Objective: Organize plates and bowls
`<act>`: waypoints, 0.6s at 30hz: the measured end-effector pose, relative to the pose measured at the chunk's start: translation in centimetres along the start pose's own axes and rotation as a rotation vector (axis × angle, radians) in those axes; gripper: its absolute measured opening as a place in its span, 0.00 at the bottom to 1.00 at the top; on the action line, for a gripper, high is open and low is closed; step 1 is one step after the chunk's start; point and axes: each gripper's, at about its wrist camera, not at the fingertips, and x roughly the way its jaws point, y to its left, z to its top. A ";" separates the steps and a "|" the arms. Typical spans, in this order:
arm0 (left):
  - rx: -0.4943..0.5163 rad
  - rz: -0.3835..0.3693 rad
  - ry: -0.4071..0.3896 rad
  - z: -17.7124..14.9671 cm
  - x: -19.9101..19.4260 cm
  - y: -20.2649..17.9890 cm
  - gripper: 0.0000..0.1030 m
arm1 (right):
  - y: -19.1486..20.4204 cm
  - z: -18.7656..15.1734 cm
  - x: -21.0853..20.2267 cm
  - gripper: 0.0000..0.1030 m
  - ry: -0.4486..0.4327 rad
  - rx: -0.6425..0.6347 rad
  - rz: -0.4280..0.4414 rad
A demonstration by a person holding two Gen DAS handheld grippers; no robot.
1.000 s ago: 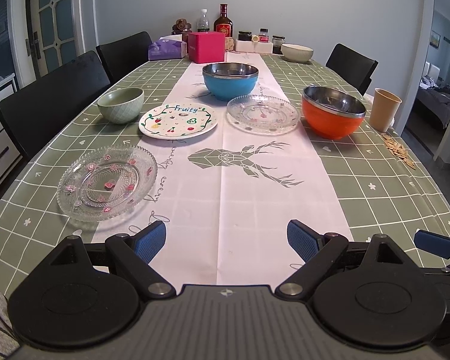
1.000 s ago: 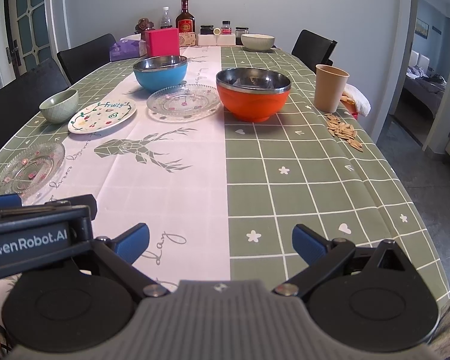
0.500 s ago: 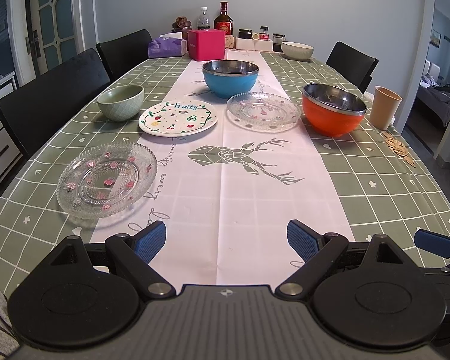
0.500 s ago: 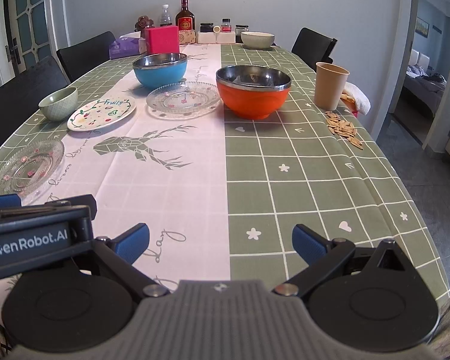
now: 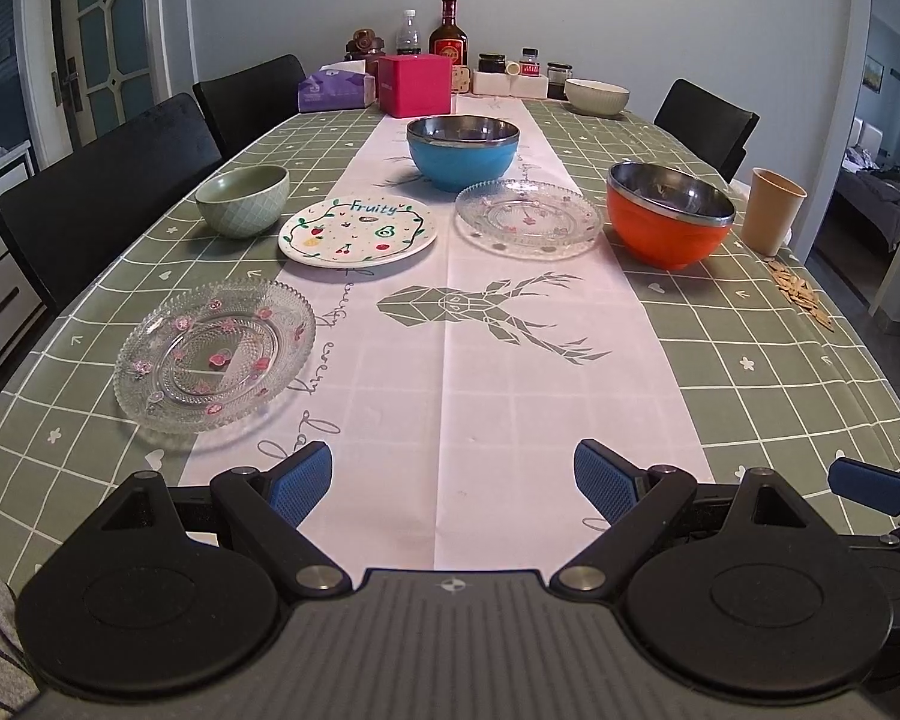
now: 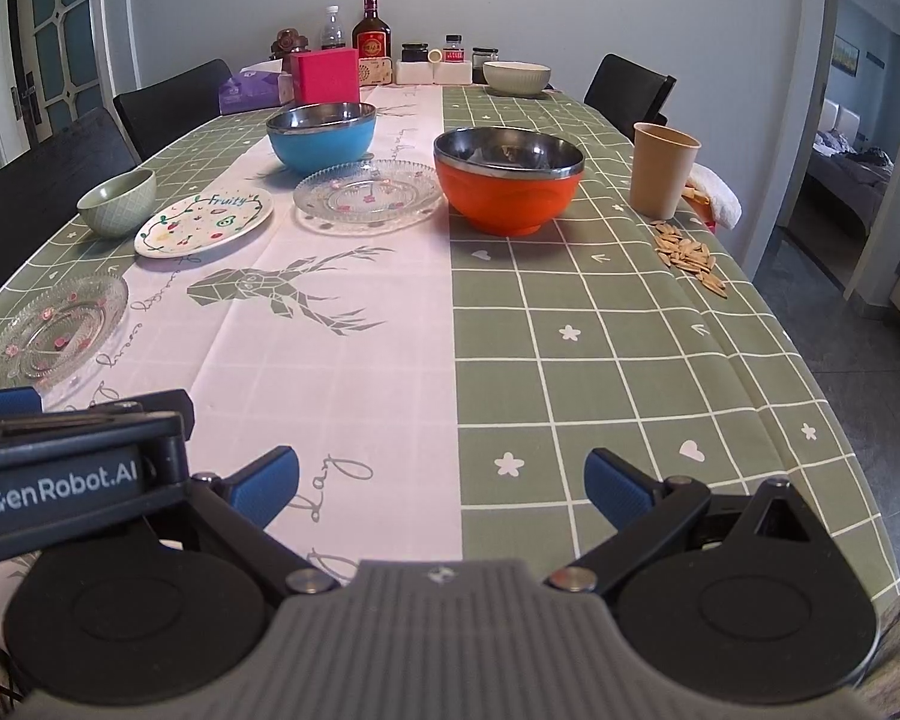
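Table: long, under a green checked cloth with a pale runner down the middle; black chairs along both sides.
Left gripper: low over the near end of the runner, blue pads spread wide, nothing between them.
Right gripper: just beside the left one, over the seam of runner and green cloth, likewise spread and empty.
Near glass plate: on the left edge of the runner, closest to the left gripper (pink flowers on it).
Fruity plate: farther up, left part of the runner, just beside the green bowl.
Far glass plate: mid-runner, between the Fruity plate and the orange bowl.
Blue bowl: behind the far glass plate, steel-lined like the orange one.
White bowl: far end, right side.
Cup: right of the orange bowl, with seeds scattered near it.
Far end: pink box, tissues, bottles, jars.
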 end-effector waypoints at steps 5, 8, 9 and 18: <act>0.000 0.000 0.002 -0.1 0.0 0.0 1.00 | 0.2 -0.1 0.0 0.96 0.000 -0.006 -0.004; 0.001 -0.003 0.008 -0.1 0.0 0.0 1.00 | 0.2 -0.1 0.0 0.96 0.002 -0.009 -0.004; 0.001 -0.004 0.011 0.0 0.1 0.0 1.00 | 0.2 -0.1 0.1 0.96 0.004 -0.009 -0.004; 0.009 -0.008 0.022 0.0 0.2 -0.1 1.00 | 0.4 -0.1 0.3 0.96 0.014 -0.013 -0.006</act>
